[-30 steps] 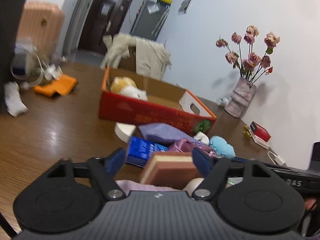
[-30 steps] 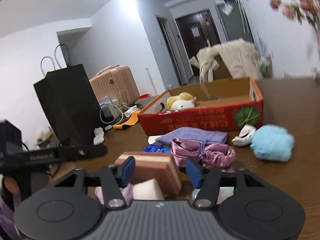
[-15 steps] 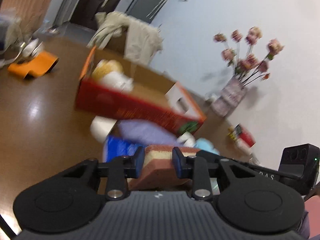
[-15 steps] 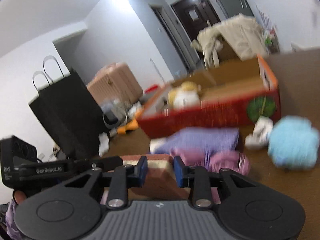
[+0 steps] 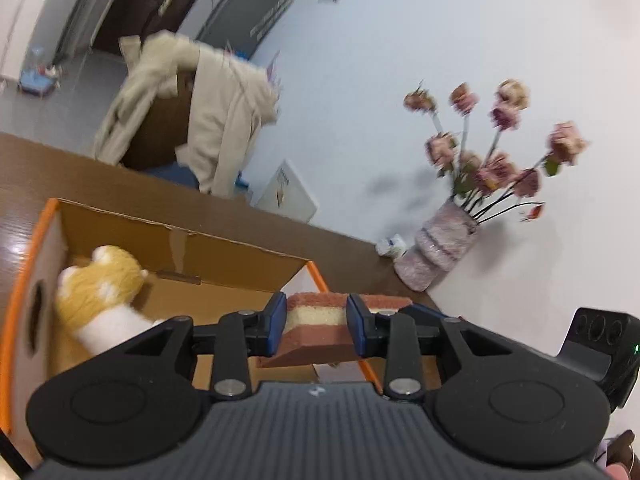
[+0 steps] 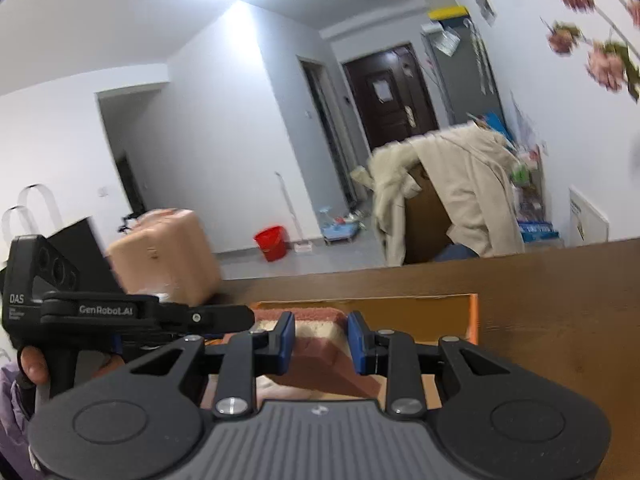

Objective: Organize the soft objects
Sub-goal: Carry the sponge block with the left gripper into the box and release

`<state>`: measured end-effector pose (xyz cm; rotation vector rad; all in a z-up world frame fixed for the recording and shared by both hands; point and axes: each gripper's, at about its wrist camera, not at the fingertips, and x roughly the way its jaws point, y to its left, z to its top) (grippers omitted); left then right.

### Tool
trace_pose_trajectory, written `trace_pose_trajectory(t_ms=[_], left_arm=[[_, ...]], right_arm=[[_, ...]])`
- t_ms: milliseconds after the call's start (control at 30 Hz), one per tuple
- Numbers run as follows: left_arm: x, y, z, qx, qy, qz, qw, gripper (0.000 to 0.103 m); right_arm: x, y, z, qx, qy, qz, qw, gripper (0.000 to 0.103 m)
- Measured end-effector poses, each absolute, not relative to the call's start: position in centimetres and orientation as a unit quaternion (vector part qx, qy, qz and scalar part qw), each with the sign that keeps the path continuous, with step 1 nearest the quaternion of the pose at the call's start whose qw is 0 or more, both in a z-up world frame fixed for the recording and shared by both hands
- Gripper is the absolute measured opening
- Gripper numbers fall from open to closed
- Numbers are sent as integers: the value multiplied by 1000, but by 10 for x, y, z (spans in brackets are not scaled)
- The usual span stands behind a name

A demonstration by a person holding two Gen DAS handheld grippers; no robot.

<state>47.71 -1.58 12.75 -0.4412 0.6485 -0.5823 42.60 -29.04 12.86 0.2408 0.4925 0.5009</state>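
A layered pink, cream and brown cake-shaped cushion (image 5: 310,340) hangs over the open orange-rimmed cardboard box (image 5: 224,248). My left gripper (image 5: 316,308) is shut on one end of it, blue pads pressing its sides. My right gripper (image 6: 320,332) is shut on the other end of the same cushion (image 6: 316,354), above the box (image 6: 420,312). An orange and white plush toy (image 5: 100,292) lies inside the box at the left. In the right wrist view, a hand (image 6: 32,360) carries the left gripper's body (image 6: 140,312).
A pink vase of dried roses (image 5: 440,252) stands on the brown table (image 6: 560,300) by the wall, right of the box. Beyond the table are a chair draped with a beige coat (image 5: 224,120), a peach suitcase (image 6: 164,252) and a red bucket (image 6: 272,242).
Both grippers closed on the cake cushion, lifted it off the pile of soft things and carried it forward over the box. The pouches and blue plush have dropped out of view.
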Motion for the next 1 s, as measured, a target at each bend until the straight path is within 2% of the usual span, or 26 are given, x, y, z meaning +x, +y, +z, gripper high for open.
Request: trace_pose_trajectory(t_ms=[133, 300, 400, 633, 767, 833, 1000], left_arm=[[534, -29, 104, -215, 338, -260, 879, 32], [573, -47, 90, -188, 324, -262, 889, 32], [582, -63, 75, -144, 343, -275, 887, 32], [576, -85, 56, -64, 387, -265, 881, 33], [575, -94, 44, -36, 426, -269, 863, 41], [568, -90, 53, -37, 402, -252, 880, 42], [536, -75, 103, -31, 342, -254, 904, 51]], right_arm=[[486, -298, 105, 112, 271, 234, 927, 27], [531, -306, 79, 100, 267, 216, 934, 27], [538, -307, 65, 66, 261, 199, 942, 27], [528, -281, 41, -50, 301, 183, 935, 26], [525, -261, 38, -99, 302, 172, 933, 28], [522, -261, 39, -87, 299, 171, 935, 36], [502, -272, 64, -76, 282, 171, 941, 38]])
